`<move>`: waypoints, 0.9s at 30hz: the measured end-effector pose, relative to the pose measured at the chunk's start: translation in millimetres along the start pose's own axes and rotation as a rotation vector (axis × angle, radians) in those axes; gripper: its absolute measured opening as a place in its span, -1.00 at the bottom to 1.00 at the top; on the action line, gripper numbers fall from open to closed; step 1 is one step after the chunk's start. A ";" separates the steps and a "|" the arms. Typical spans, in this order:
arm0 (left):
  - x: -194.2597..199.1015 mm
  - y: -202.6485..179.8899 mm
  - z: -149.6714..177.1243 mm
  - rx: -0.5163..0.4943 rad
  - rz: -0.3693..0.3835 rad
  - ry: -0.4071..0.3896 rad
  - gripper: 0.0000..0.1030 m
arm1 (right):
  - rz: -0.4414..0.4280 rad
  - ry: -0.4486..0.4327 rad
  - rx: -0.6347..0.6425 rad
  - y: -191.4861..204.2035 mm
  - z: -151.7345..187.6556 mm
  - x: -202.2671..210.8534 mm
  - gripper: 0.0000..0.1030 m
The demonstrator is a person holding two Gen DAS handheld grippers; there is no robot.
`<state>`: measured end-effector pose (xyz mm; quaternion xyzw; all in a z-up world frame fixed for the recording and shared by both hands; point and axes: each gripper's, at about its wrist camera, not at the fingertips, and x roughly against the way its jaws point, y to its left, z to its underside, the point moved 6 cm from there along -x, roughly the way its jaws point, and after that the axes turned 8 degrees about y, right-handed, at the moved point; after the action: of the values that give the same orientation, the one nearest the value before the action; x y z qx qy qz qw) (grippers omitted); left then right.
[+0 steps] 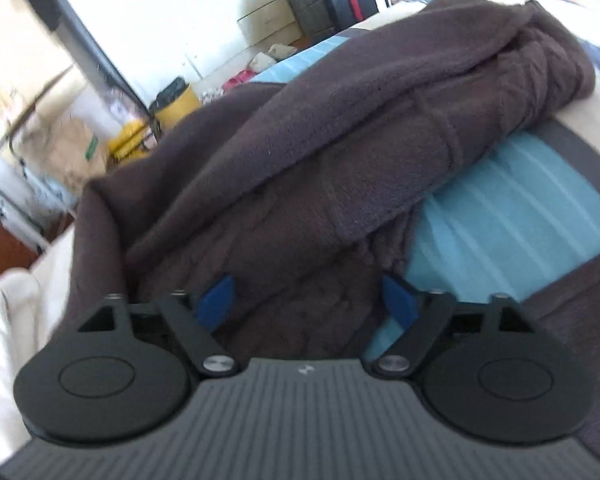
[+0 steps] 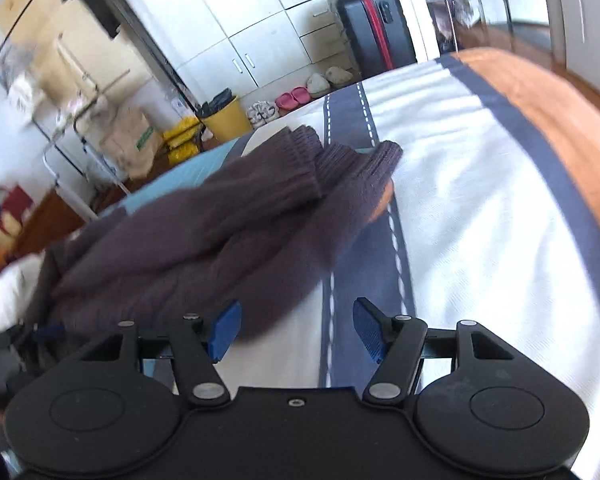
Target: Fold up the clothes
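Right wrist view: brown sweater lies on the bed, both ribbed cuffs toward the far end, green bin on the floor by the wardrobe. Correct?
Not quite: the bin is yellow with a black liner, not green, as the right wrist view shows. The rest holds: the brown sweater lies on the bed, its ribbed cuffs toward the far end, and the bin stands on the floor by the wardrobe.

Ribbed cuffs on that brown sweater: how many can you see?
2, in the right wrist view: one cuff toward the far bed edge, another cuff just right, on the white bedspread. Others may be hidden.

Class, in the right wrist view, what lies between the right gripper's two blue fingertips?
Only bedding: the navy dashed stripe of the bedspread. The brown sweater lies up-left of the open right gripper.
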<state>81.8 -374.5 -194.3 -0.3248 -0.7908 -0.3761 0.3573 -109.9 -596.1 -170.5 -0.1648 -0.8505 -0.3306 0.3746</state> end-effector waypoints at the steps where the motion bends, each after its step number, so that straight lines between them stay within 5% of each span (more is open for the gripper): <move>1: -2.9 3.0 -1.9 0.015 0.011 0.012 0.71 | 0.008 -0.002 0.000 -1.4 -5.7 -11.4 0.31; 5: -22.7 19.2 -11.4 0.124 0.045 0.053 0.99 | 0.086 -0.081 -0.008 -8.8 -23.8 -48.6 0.31; 8: -36.7 29.3 -17.8 0.186 0.094 0.042 0.93 | 0.093 -0.154 -0.034 -7.9 -39.7 -63.4 0.35; 9: -39.8 30.9 -19.5 0.192 0.117 0.035 0.67 | 0.106 -0.175 -0.037 -5.4 -44.1 -65.0 -0.05; 10: -38.5 32.3 -21.9 0.190 0.118 0.015 0.22 | 0.120 -0.185 -0.045 -3.8 -47.4 -65.9 -0.74; 12: -29.8 35.5 -27.3 0.166 0.070 -0.034 -0.48 | 0.115 -0.234 -0.072 0.6 -52.4 -57.2 -0.78; 14: -14.2 42.9 -33.5 0.155 -0.008 -0.092 -0.48 | 0.126 -0.317 -0.025 15.2 -59.1 -31.2 -0.79; 22: 50.5 69.1 -37.1 0.268 -0.051 -0.273 -0.71 | 0.142 -0.544 0.104 57.9 -80.3 105.8 -0.83; 24: 74.9 73.8 -37.5 0.278 -0.068 -0.369 -1.00 | 0.142 -0.587 0.112 63.5 -75.8 138.3 -0.84; 27: 120.3 76.3 -35.8 0.228 -0.179 -0.528 -1.00 | 0.153 -0.634 0.106 66.8 -66.5 170.9 -0.84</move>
<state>88.9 -336.0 -52.7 -0.2981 -0.9190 -0.2174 0.1389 -153.1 -587.6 19.6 -0.3032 -0.9259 -0.1888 0.1233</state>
